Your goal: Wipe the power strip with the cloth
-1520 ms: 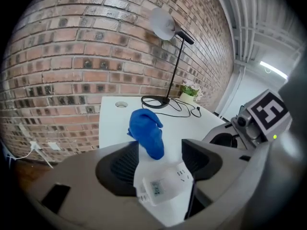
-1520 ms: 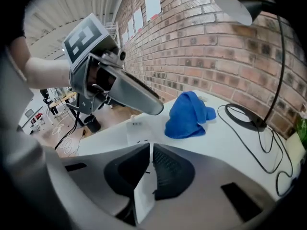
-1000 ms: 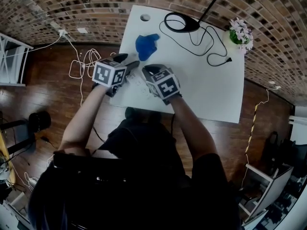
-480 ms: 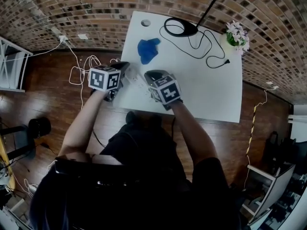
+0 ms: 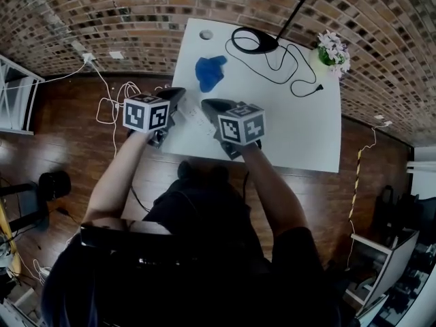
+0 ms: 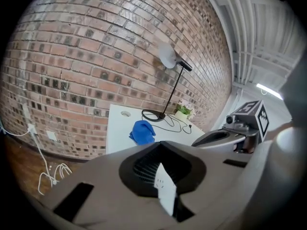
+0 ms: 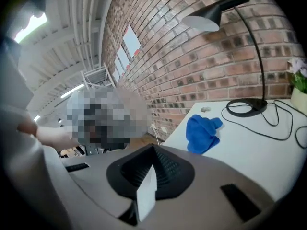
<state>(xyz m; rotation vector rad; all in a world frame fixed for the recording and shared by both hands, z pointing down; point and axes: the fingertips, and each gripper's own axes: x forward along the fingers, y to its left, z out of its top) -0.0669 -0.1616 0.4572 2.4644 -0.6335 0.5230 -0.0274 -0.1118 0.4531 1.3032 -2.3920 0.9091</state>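
My left gripper (image 5: 176, 98) pinches one end of the power strip (image 5: 193, 114) | my right gripper (image 5: 212, 106) pinches the other end | cloth (image 5: 210, 71) lies apart on table (image 5: 300, 135).

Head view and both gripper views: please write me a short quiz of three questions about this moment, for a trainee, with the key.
1. True or false: the blue cloth lies on the table, and no gripper holds it.
2. What are the left gripper and the right gripper shut on?
A. the blue cloth
B. the power strip
C. nothing
3. In the head view, name the thing that stands at the table's far right corner.

Key: 1 true; 2 B; 3 the flower pot.
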